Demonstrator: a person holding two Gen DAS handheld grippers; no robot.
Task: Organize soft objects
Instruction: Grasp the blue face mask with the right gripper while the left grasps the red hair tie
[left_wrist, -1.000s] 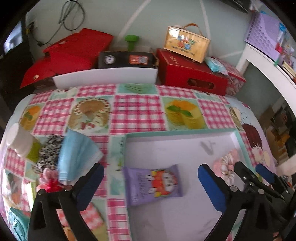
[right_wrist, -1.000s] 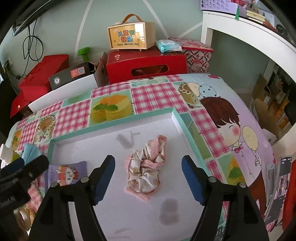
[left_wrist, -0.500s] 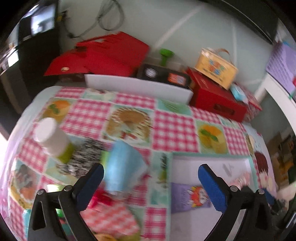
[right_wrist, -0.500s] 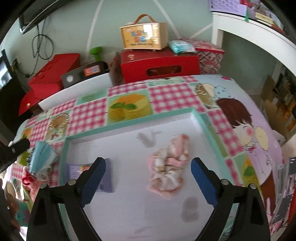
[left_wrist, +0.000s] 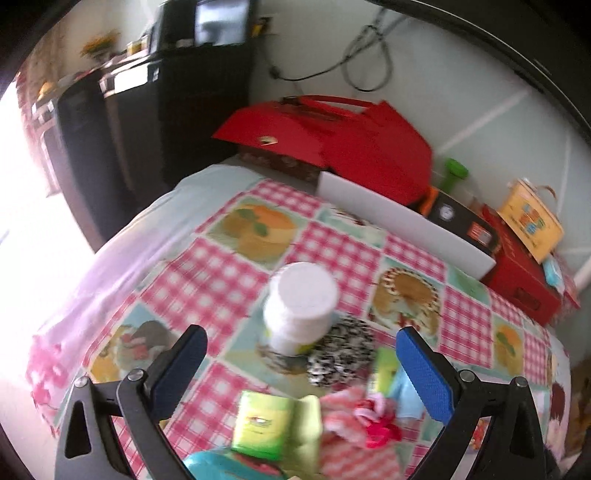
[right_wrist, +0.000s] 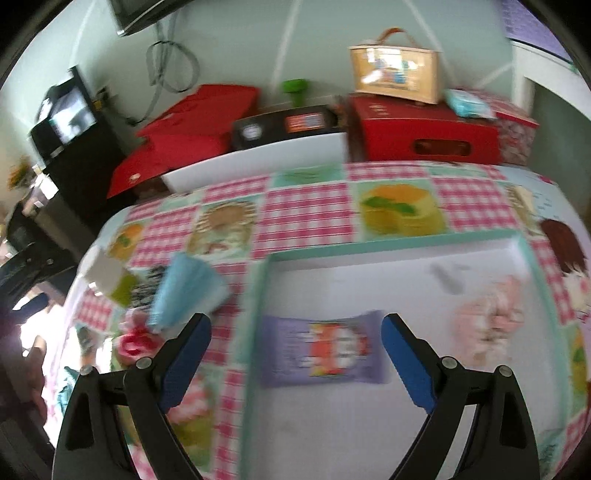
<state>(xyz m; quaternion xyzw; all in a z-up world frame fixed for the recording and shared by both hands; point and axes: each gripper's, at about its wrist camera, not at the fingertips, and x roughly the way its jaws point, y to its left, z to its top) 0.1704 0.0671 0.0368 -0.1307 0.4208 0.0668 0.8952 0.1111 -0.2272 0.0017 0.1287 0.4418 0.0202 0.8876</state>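
Note:
A white tray (right_wrist: 388, 254) with a teal rim lies on the checked tablecloth. In it lie a purple snack packet (right_wrist: 325, 352) and a pink floral scrunchie (right_wrist: 487, 321). My right gripper (right_wrist: 295, 354) is open and empty, hovering over the packet. Left of the tray lie a blue face mask (right_wrist: 184, 291), a black-and-white scrunchie (left_wrist: 341, 350), a pink-red cloth piece (left_wrist: 360, 417) and a green packet (left_wrist: 264, 424). My left gripper (left_wrist: 301, 363) is open and empty above this pile, in front of a white-capped jar (left_wrist: 301, 306).
Red boxes (left_wrist: 343, 147), a black box (left_wrist: 463, 219), a white board (left_wrist: 402, 223) and a yellow carry box (right_wrist: 395, 66) stand along the table's far edge. A dark cabinet (left_wrist: 155, 110) stands to the far left. The table's left edge (left_wrist: 92, 266) drops off.
My left gripper has swung left from the tray to the pile of loose things by the jar. My right gripper has shifted left from the floral scrunchie to over the purple packet.

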